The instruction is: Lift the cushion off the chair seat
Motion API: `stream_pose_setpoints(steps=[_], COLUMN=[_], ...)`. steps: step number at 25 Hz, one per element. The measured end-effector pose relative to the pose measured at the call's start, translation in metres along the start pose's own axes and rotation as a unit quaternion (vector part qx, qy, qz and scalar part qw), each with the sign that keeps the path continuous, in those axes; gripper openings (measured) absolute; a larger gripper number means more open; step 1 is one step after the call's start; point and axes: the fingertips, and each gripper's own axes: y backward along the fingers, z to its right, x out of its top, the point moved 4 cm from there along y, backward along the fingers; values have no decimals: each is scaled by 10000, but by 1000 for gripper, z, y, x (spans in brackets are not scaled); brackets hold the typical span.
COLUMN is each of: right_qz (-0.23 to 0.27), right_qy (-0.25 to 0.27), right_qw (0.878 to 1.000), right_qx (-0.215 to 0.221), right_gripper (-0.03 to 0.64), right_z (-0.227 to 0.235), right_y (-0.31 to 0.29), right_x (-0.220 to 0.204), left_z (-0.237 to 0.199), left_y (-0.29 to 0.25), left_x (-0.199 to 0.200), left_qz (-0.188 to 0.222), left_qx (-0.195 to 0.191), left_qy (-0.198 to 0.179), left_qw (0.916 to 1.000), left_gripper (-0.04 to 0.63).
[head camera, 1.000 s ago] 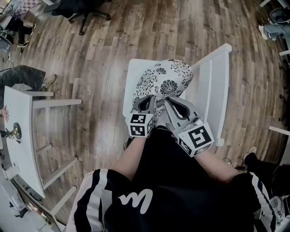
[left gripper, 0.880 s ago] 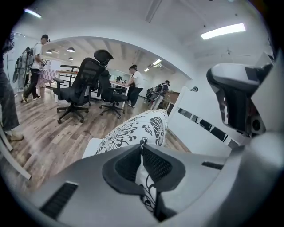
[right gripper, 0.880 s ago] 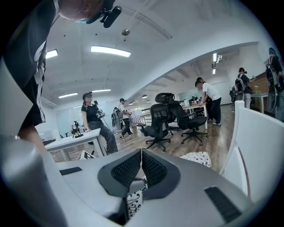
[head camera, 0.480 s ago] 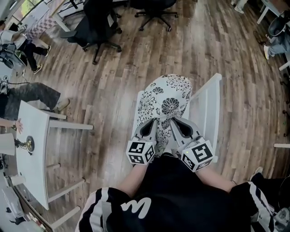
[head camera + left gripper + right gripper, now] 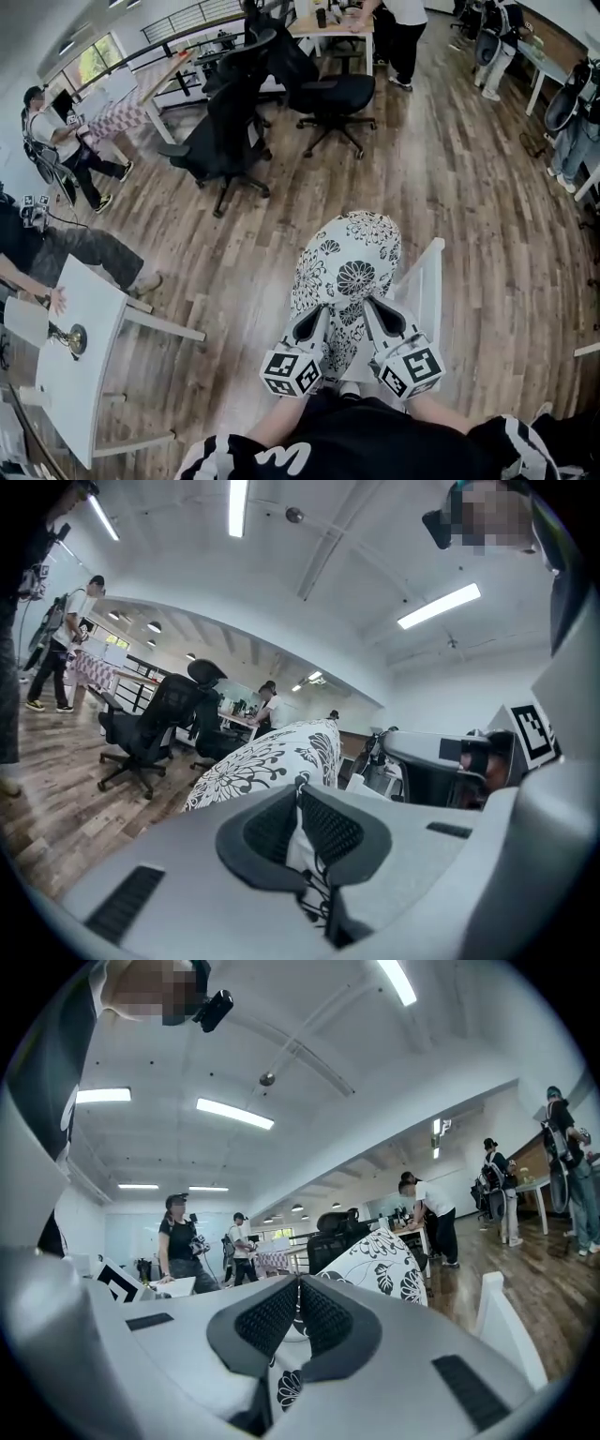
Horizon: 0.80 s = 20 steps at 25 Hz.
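Note:
A white cushion (image 5: pixel 349 272) with black flower print hangs in the air above the white chair (image 5: pixel 427 286), held by its near edge. My left gripper (image 5: pixel 324 312) is shut on the cushion's near left part. My right gripper (image 5: pixel 367 307) is shut on its near right part. In the left gripper view the cushion (image 5: pixel 272 757) stretches away from the jaws, its fabric pinched between the dark pads (image 5: pixel 328 827). The right gripper view shows the cushion (image 5: pixel 375 1265) beyond its own closed pads (image 5: pixel 323 1316). The chair seat is mostly hidden under the cushion and grippers.
A white table (image 5: pixel 70 361) with a small round object stands at the left. Black office chairs (image 5: pixel 230 131) and desks stand farther back on the wooden floor. Several people stand or sit around the room's edges. The chair's white back (image 5: pixel 506 1335) rises to my right.
Both grippers have risen with the cushion, lifting it off the chair seat. The view has tilted up, so more of the room shows.

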Motion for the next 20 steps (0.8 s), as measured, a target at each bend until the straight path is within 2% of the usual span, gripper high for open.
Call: stream_pose_setpoints(steps=[9, 20], right_qz=[344, 528], right_qy=[88, 93], right_qw=[9994, 9986], right_qx=[6, 44], right_gripper=[21, 21], right_z=[-16, -25], right_y=[5, 15], right_x=[18, 21], left_z=[17, 34], left_y=[22, 33], left_x=[27, 26], left_qz=[303, 431], left_qx=[-260, -429], left_qy=[-62, -53], left_qw=[9992, 9981], left_gripper=[17, 17])
